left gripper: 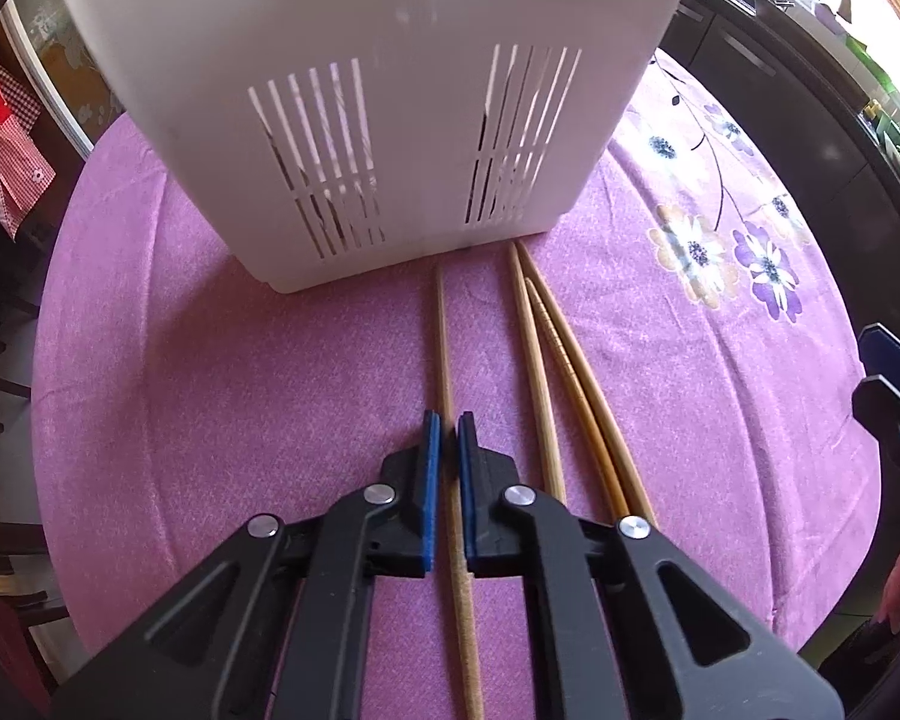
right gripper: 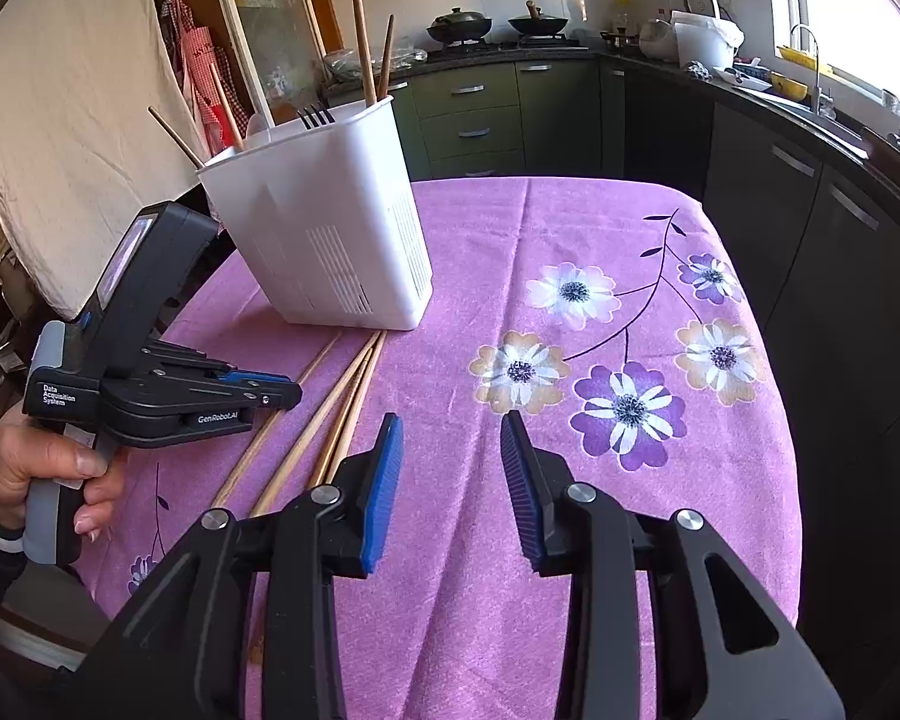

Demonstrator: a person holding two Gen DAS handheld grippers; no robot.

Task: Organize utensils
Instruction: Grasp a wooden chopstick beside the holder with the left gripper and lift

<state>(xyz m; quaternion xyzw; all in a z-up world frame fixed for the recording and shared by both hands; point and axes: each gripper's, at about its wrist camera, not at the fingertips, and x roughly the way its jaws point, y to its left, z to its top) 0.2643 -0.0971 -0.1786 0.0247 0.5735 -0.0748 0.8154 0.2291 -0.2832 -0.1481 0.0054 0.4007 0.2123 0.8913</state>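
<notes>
1. On the purple flowered tablecloth point(left gripper: 210, 420) lie four wooden chopsticks, their tips near the foot of a white slotted utensil holder point(left gripper: 360, 120).
2. Left gripper point(left gripper: 448, 426) points steeply down, its blue pads closed on the single chopstick point(left gripper: 444, 348) lying apart to the left.
3. Beside it to the right, the other three chopsticks point(left gripper: 546, 348) lie bunched together, touching.
4. Right gripper point(right gripper: 452, 426) hovers over bare cloth, jaws partly open with nothing between them.
5. Inside the holder stand more chopsticks point(right gripper: 363, 42) and a dark fork point(right gripper: 315, 115).
6. A hand point(right gripper: 24, 468) grips the left tool's handle.
</notes>
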